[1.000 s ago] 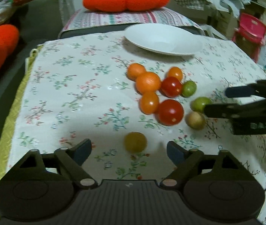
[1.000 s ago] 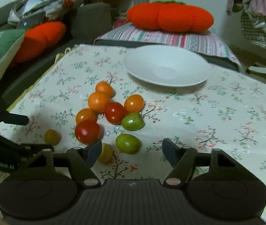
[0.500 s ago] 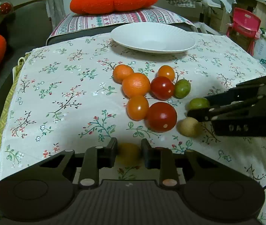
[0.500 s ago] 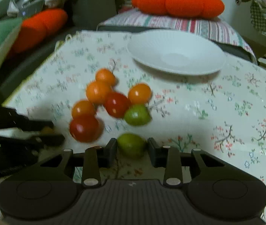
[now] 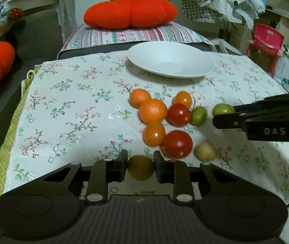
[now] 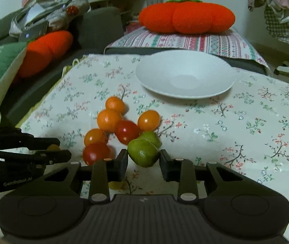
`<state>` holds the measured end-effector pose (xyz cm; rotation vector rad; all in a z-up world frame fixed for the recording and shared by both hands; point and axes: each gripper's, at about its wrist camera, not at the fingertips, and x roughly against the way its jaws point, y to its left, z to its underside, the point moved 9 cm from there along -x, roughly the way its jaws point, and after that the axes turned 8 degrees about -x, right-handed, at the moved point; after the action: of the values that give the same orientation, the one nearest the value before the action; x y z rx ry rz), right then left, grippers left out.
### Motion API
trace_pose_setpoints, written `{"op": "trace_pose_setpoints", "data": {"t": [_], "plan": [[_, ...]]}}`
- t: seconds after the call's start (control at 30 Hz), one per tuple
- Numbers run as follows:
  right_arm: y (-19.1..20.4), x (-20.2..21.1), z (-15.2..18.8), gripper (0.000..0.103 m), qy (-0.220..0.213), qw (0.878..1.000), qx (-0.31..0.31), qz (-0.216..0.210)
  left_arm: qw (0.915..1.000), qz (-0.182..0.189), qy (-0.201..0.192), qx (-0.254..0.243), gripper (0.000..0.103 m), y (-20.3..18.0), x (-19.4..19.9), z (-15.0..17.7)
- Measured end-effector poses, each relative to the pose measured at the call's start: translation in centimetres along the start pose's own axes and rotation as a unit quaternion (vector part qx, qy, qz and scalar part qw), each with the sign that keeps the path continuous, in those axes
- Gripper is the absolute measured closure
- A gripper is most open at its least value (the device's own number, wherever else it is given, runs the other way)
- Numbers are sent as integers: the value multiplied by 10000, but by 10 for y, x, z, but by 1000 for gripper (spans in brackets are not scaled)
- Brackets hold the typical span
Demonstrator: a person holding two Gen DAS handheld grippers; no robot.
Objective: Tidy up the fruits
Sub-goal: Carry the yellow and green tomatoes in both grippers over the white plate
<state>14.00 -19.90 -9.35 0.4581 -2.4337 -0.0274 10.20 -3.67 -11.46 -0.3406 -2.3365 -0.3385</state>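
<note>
Fruits: a dull yellow tomato (image 5: pixel 140 167) is clamped in the left jaws, a glossy green one (image 6: pixel 143 155) in the right.

Left wrist cam low behind left claw (image 5: pixel 140 167), angled down over counter (image 5: pixel 73 109) toward white plate (image 5: pixel 170 60), close to fruit cluster (image 5: pixel 160 118), right wrist cam likewise from further right, both share plate, cluster, orange cushion (image 6: pixel 187 17), each shows other claw.

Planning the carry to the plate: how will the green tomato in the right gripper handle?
The green tomato looks round and glossy, so it may slip or roll if released. It seems small and light. The right gripper pinches its sides only; squeezing harder might bruise it.
</note>
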Motion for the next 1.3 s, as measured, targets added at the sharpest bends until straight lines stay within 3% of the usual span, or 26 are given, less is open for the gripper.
{"op": "trace_pose_setpoints", "data": {"t": [0.4, 0.67, 0.8, 1.3], "plan": [[-20, 5, -34, 73, -506, 9980, -367, 90, 9984, -67, -559, 107, 92, 3, -9, -68], [-37, -7, -63, 73, -705, 9961, -485, 210, 9930, -262, -1118, -279, 92, -11, -35, -117], [-48, -14, -72, 73, -764, 9948, -649, 191, 9931, -63, -1156, -210, 92, -20, -56, -125], [-62, -46, -77, 73, -692, 9957, -453, 424, 9918, -125, -1153, -530, 91, -32, -97, -131]]}}
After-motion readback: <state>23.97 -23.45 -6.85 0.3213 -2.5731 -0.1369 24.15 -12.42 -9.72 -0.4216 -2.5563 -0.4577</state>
